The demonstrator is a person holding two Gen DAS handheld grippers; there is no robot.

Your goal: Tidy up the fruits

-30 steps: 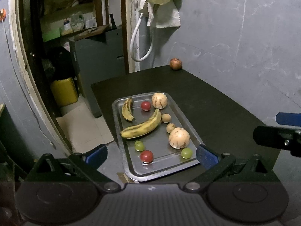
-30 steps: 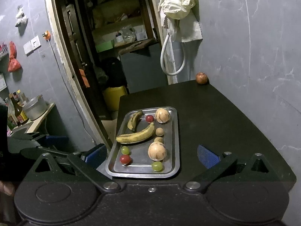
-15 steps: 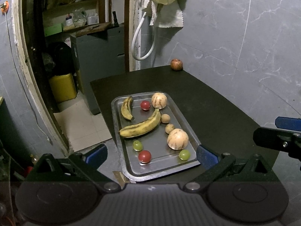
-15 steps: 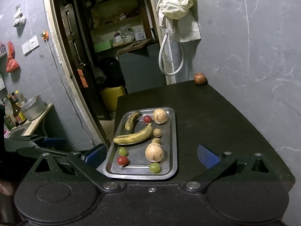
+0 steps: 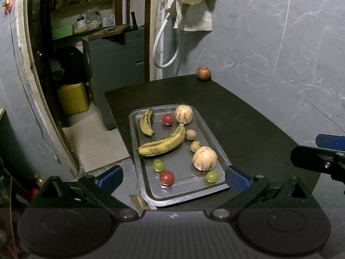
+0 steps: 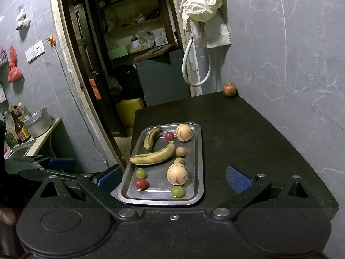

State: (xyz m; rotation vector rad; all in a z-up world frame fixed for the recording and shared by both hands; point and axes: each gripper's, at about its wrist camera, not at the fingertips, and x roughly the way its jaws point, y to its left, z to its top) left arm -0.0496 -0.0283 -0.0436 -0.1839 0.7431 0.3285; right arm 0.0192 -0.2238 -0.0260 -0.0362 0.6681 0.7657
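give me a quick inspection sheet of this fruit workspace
surface: dark table, set against the grey wall
job's things: metal tray holding two bananas, two melons, two red, two green and two small brown fruits; pomegranate apart at the far corner
clutter: nothing seen on the table
grippers: left gripper and right gripper both open, empty, short of the tray
cables: white hose looped on the wall
surroundings: cloth hung above; doorway to shelves

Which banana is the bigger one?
The long yellow banana lying across the middle of the metal tray is bigger. The short, darker banana lies in the tray's far left corner.
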